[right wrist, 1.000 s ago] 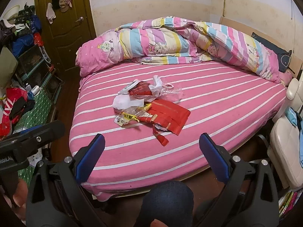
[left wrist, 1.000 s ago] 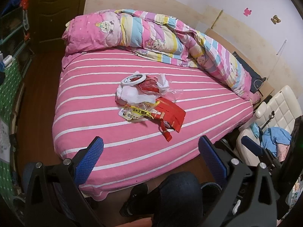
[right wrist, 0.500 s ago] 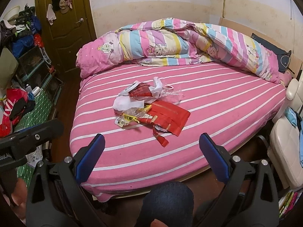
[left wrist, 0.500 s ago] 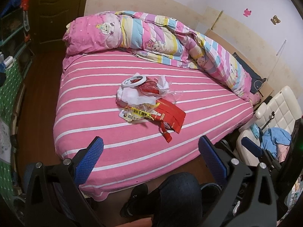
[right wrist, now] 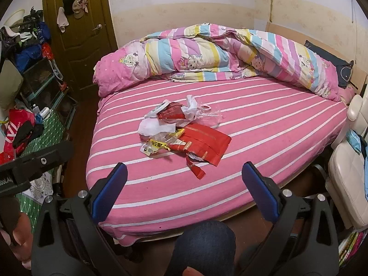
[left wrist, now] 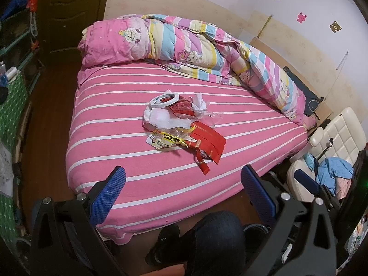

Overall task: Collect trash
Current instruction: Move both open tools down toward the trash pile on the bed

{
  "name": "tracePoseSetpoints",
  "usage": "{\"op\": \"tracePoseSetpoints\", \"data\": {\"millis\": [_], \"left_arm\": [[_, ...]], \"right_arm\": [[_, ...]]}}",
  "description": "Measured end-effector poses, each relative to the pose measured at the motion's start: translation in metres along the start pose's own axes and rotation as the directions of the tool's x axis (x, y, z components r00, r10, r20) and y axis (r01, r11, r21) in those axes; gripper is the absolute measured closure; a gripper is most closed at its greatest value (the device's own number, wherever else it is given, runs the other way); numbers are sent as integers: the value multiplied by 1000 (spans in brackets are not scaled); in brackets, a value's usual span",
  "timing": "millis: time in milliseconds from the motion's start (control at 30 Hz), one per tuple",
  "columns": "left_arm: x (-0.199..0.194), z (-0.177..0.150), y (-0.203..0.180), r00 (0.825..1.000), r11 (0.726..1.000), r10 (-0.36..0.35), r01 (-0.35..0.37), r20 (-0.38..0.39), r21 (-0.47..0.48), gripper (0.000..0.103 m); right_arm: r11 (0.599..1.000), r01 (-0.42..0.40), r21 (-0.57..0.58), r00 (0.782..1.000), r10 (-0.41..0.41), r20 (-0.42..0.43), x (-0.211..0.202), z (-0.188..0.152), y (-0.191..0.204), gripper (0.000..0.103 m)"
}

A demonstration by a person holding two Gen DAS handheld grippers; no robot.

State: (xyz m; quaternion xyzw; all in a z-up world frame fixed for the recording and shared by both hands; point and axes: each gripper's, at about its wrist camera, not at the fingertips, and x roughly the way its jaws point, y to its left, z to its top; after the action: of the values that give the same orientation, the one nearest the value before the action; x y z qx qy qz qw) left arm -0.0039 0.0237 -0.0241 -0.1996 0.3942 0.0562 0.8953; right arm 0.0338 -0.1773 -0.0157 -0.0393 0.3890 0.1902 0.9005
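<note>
A heap of trash lies in the middle of the pink striped bed: a white tape roll, crumpled white paper, a red wrapper, clear plastic, a yellow snack wrapper and a red bag with a strap. My left gripper is open and empty, above the bed's near edge. My right gripper is open and empty, also short of the heap.
A rolled pink and striped quilt lies along the bed's far side. A cream chair with clothes stands right. A green-covered table with clutter and a brown door are left. A knee is below.
Both views have shifted slightly; the bed and heap sit a little further right and lower in frame. Both grippers stay open. The trash has not moved.
</note>
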Motion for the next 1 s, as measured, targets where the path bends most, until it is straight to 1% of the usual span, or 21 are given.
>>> {"op": "tracePoseSetpoints", "data": {"millis": [333,467,667,767,800,900,1000], "left_arm": [[-1,-4,-1,1000,1000,-8,9,5,-9,6],[-2,-1,3,1000,1000,6,-6,7,-29,6],[-9,-1,5,999,1000,7,-6,32,-26,6],[-13,-2,5,999,1000,-1,2,36,-28,6],[-14,-2,6,999,1000,-3,5,37,-30,6],[-19,-5,6,999,999,-21,22,41,-35,6],[-25,-8,3,999,999,-27,29,47,-35,6]], "right_arm": [[1000,-1,0,1000,1,2,-1,1,1,4],[1000,-2,-4,1000,2,12,-5,2,4,4],[999,8,-34,999,-6,50,-11,2,9,4],[999,9,-48,997,-5,82,-18,0,10,4],[999,4,-49,996,1,86,-20,0,10,4],[999,-45,-28,996,47,82,-27,-1,8,4],[998,-51,-30,994,53,92,-34,-3,8,4]]}}
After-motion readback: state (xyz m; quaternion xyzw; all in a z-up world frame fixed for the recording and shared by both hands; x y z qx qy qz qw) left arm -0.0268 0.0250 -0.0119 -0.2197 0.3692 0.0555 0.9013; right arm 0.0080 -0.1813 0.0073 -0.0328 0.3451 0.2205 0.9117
